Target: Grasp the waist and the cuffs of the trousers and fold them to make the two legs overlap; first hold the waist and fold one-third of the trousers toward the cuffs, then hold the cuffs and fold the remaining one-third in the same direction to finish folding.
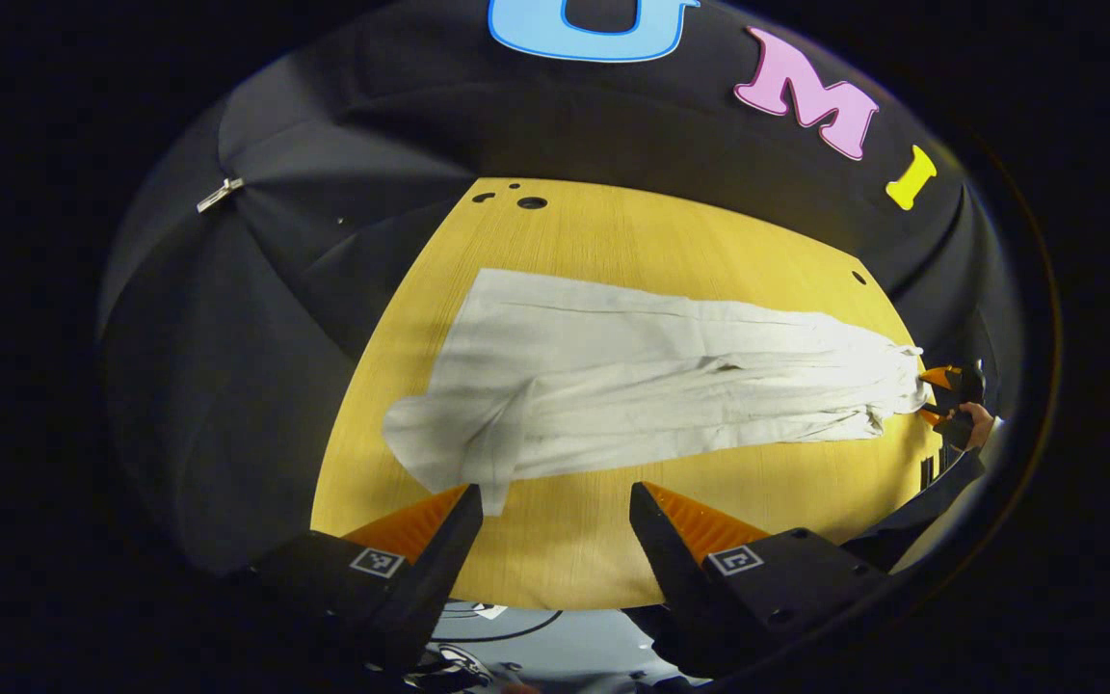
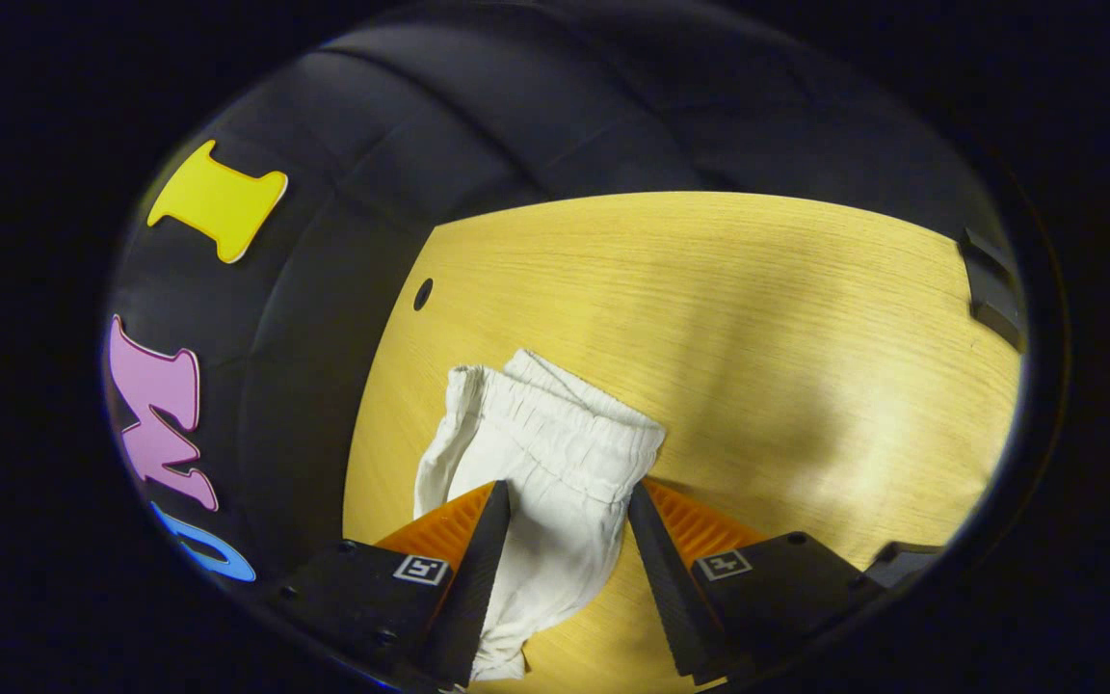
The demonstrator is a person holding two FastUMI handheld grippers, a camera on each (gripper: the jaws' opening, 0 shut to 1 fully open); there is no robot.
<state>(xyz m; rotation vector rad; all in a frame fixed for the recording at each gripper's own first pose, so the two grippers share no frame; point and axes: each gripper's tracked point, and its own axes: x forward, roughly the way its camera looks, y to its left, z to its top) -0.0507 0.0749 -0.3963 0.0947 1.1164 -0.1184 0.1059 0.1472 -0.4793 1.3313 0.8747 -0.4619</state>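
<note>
The left gripper [image 1: 555, 501] hangs with its fingers wide apart, just short of the cuffs at 9 o'clock. The long white cloth trousers [image 1: 651, 386] lie flat across the yellow wooden tabletop [image 1: 613, 241]. At 3 o'clock, the right gripper [image 2: 565, 501] sits spread around the stretchy waist, not squeezing.

Left tongs [image 1: 555, 501] agape; right tongs [image 2: 565, 501] agape.

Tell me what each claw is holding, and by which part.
Neither holds anything. The right claw straddles the trousers at the elastic waist, jaws open. The left claw is open beside the cuffs.
</note>
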